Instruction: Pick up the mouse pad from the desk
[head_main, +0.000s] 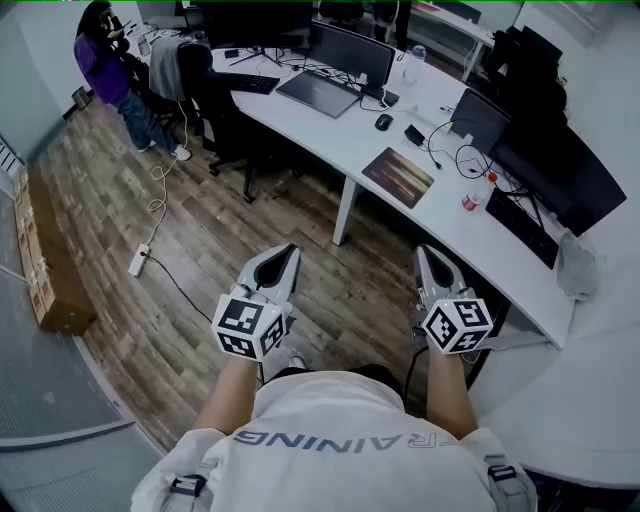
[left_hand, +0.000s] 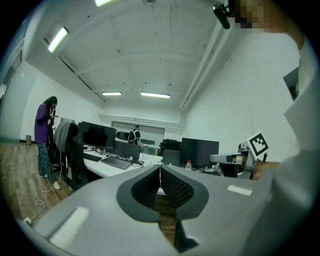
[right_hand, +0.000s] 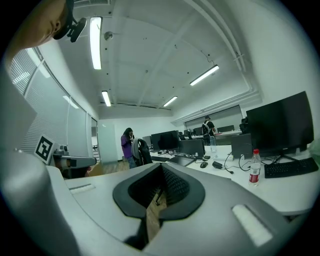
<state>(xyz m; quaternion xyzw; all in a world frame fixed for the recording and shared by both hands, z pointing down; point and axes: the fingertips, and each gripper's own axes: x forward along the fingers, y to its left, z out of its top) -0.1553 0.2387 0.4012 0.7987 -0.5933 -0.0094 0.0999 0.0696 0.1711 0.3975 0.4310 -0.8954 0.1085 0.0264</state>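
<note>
The mouse pad, a brownish rectangle, lies flat near the front edge of the curved white desk. Both grippers hover over the wooden floor, short of the desk and apart from the pad. My left gripper points toward the desk with its jaws together and nothing between them; its pads meet at the tip in the left gripper view. My right gripper is also shut and empty, and the right gripper view shows its jaws closed. The pad does not show clearly in either gripper view.
On the desk stand a red-capped bottle, a mouse, a laptop, monitors and cables. A dark office chair stands at the desk's left end, and a person in purple beyond it. A power strip and a cardboard box lie on the floor.
</note>
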